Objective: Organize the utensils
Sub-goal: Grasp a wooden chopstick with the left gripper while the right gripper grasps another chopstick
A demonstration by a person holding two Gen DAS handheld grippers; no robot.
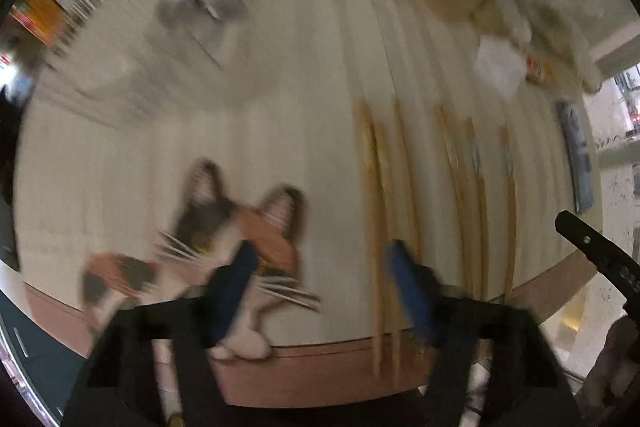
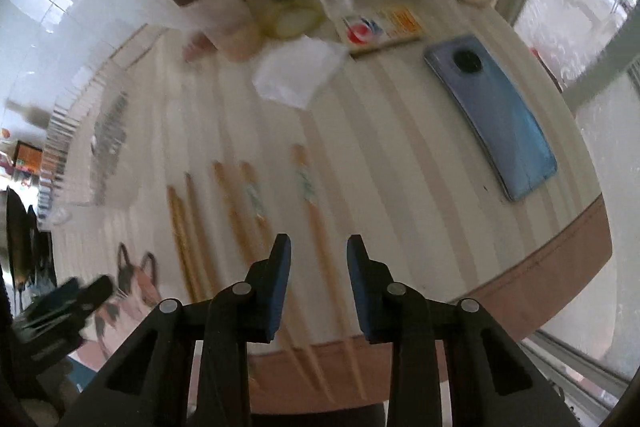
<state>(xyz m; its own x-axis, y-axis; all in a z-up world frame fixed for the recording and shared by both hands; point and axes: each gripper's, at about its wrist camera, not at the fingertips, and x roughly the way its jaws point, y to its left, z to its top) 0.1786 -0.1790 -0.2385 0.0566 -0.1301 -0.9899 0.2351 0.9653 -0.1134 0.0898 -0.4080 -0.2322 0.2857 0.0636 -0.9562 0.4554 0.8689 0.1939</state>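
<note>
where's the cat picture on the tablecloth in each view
Left wrist view: the cat picture sits lower left of centre, its chin partly behind the left gripper.
Right wrist view: it is at the lower left edge, beside the other gripper's dark body.
Shared landmark: the row of wooden chopsticks lies just right of the cat in both views.

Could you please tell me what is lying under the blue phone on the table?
The blue phone rests directly on the striped tablecloth, camera side up. Whatever lies beneath the phone itself is hidden.
</note>
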